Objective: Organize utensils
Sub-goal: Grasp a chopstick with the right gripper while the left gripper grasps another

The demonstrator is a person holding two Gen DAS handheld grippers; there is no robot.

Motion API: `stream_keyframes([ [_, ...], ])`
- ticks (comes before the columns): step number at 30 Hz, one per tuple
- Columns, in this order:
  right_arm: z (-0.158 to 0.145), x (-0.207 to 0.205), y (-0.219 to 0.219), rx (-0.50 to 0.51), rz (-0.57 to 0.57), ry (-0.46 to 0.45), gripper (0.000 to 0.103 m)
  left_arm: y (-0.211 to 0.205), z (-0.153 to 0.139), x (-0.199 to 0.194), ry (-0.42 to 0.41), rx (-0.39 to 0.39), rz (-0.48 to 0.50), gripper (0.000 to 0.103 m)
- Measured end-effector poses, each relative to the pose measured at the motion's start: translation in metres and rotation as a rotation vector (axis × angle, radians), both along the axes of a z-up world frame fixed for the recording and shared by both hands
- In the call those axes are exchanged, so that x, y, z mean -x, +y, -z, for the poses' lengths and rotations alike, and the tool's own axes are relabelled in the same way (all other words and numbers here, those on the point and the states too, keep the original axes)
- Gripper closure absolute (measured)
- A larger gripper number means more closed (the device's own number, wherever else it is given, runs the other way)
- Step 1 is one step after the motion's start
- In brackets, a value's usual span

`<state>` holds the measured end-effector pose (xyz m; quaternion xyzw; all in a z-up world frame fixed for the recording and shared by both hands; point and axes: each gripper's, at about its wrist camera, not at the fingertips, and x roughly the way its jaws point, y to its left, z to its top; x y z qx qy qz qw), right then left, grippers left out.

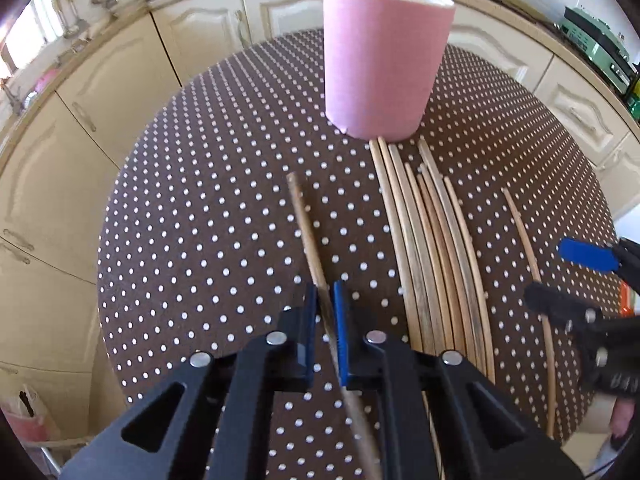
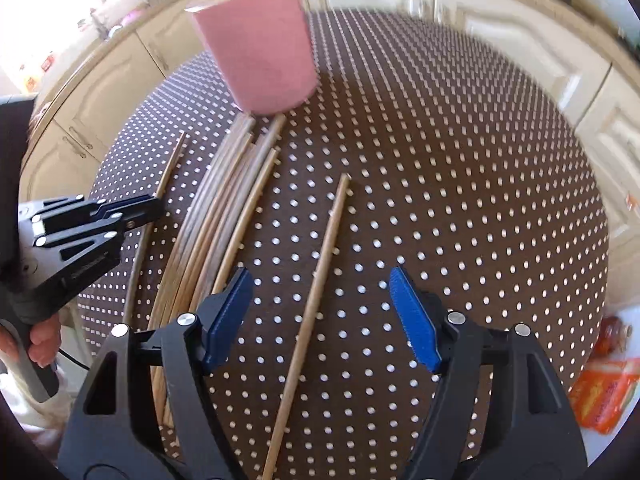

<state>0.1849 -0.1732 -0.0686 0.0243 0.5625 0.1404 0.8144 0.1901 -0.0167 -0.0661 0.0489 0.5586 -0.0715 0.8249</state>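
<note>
Left gripper (image 1: 324, 312) pinching one chopstick (image 1: 306, 232) low down; right gripper (image 2: 324, 316) spread over another chopstick (image 2: 320, 276). Risk: pivoting, missing pink cup (image 1: 384, 60) ahead.

matt pink cylindrical holder (image 1: 384, 60), paper-like skin | thin pale wooden sticks (image 1: 432, 248), dry, unvarnished, some darkly stained | brown white-dotted tablecloth (image 1: 224, 216), smooth, slight sheen | black plastic gripper frames, matt | ribbed blue pads (image 2: 416, 320), silver metal rivets (image 2: 185, 319) | glossy cream cabinet doors (image 1: 120, 92)
</note>
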Motion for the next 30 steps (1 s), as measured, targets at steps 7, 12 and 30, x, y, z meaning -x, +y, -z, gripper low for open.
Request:
stream_keyframes([
  [7, 0.0, -0.031, 0.001, 0.09, -0.034, 0.225, 0.04, 0.015, -0.005, -0.019, 0.136, -0.02, 0.019, 0.094],
  [12, 0.002, -0.041, 0.014, 0.164, -0.036, 0.317, 0.064, 0.018, -0.006, -0.029, 0.198, -0.043, -0.016, 0.089],
  [30, -0.001, -0.029, 0.065, 0.196, -0.021, 0.272, 0.097, 0.015, -0.001, -0.052, 0.245, -0.102, -0.03, 0.097],
])
